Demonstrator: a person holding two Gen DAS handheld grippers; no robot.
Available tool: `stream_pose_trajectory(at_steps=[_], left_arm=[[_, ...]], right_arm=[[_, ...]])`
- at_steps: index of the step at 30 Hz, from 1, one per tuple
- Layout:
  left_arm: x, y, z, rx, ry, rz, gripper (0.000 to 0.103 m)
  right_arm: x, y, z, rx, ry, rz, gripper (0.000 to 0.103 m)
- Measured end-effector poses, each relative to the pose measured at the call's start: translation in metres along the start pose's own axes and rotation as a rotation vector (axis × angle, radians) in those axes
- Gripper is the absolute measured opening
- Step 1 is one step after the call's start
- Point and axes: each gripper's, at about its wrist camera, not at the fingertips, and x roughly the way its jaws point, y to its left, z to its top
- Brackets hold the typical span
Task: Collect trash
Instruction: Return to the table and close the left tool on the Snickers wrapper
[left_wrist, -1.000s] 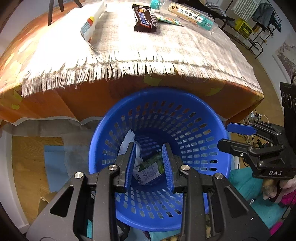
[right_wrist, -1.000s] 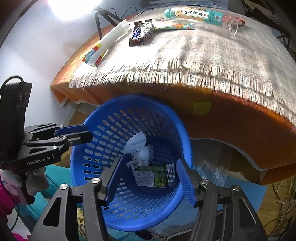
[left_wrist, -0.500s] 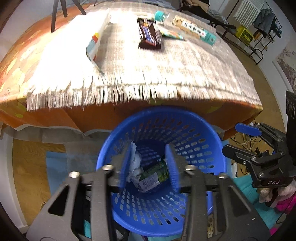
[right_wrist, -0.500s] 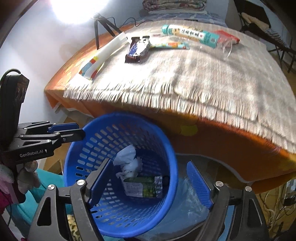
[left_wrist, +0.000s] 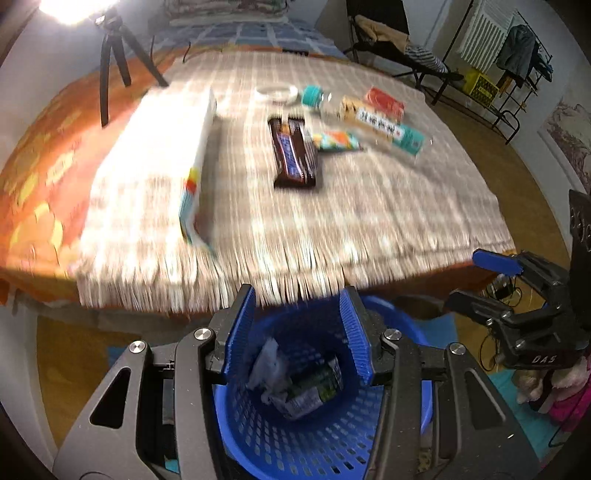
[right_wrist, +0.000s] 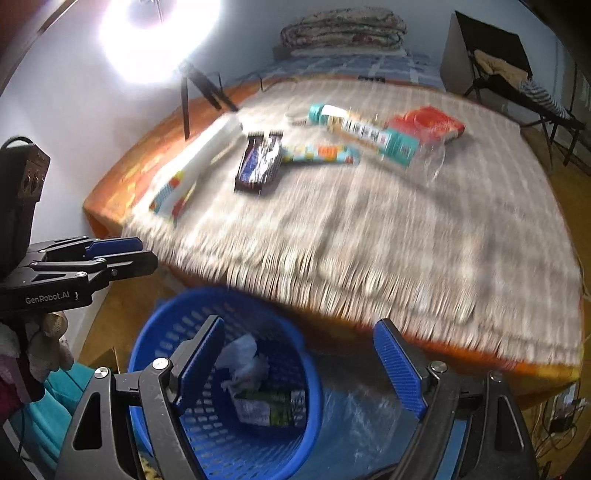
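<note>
Both grippers hang over the blue basket (right_wrist: 177, 369), which stands on the floor just under the fringed edge of the table cloth (right_wrist: 369, 229). The left gripper (left_wrist: 299, 332) has its jaws partly apart, just opened further, nothing between them; the right gripper (right_wrist: 295, 365) stands wide, just spread, empty too. Crumpled paper (right_wrist: 243, 362) and a flattened carton (right_wrist: 269, 406) lie in the basket's bottom. On the cloth toward 12 o'clock wait a chocolate bar (left_wrist: 295, 151), a bottle (right_wrist: 365, 133) and a long box (left_wrist: 195, 162) at 10, with bare cloth nearer the fringe
</note>
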Motion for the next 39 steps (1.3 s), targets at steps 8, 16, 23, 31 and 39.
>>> stream_pose_trajectory(at_steps=[8,16,23,31,39], left_arm=[[0.015,-0.001,0.036,-0.015,0.001,-0.026,0.049],[0.04,-0.003,0.069,-0.044,0.022,-0.042,0.048],[0.074,-0.002,0.091,-0.075,0.066,-0.025,0.048],[0.097,-0.002,0.105,-0.08,0.093,-0.009,0.048],[0.114,-0.004,0.111,-0.058,0.111,0.014,0.048]], right_arm=[[-0.01,-0.028,0.059,-0.017,-0.064,-0.016,0.085],[0.005,-0.051,0.108,-0.054,-0.073,-0.046,0.085],[0.03,-0.056,0.138,-0.1,-0.04,-0.045,0.085],[0.057,-0.054,0.157,-0.149,0.001,-0.061,0.085],[0.082,-0.052,0.164,-0.189,0.032,-0.117,0.085]])
